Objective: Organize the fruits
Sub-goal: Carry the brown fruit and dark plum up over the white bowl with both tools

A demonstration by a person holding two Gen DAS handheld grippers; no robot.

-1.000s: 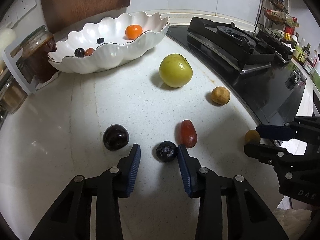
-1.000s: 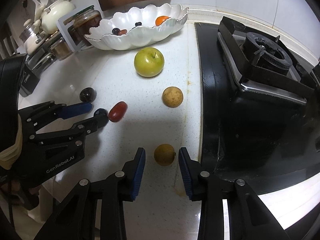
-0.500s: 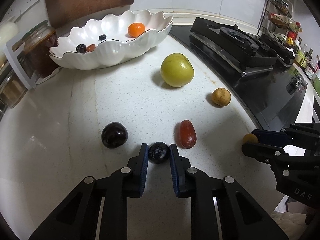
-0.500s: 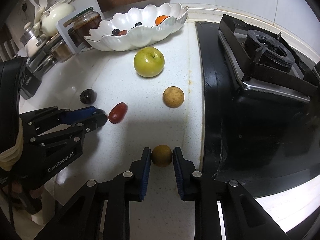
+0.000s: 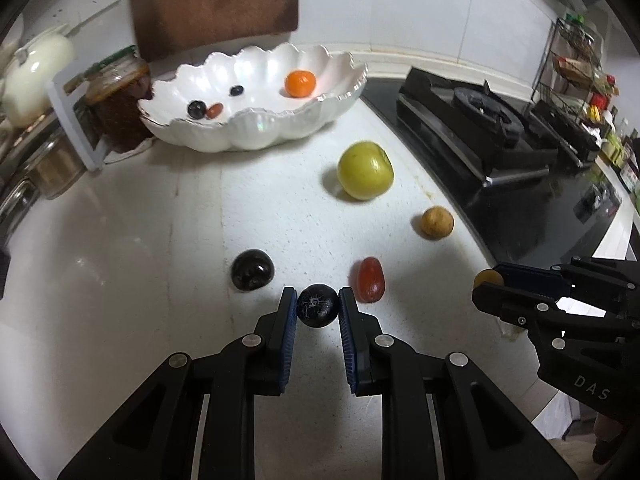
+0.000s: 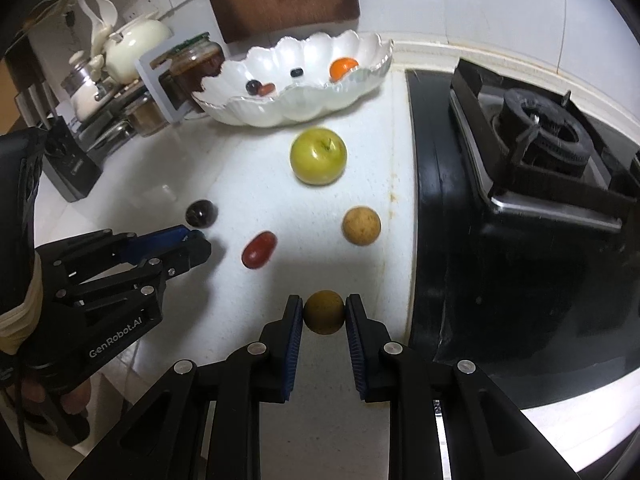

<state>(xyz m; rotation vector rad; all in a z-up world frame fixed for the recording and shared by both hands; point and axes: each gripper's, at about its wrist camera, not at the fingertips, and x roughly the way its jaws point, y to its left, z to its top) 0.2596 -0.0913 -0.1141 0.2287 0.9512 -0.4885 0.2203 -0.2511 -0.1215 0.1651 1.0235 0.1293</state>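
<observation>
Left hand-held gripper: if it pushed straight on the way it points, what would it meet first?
The left hand-held gripper, shut on a dark round fruit, points steeply down, so probably the white counter just ahead; the red fruit lies just right of that line.

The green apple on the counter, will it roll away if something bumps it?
Probably a little: the green apple is round and sits loose on the smooth white counter. It looks the biggest fruit there, so likely the heaviest, and its stem dimple may make it wobble rather than roll far.
</observation>
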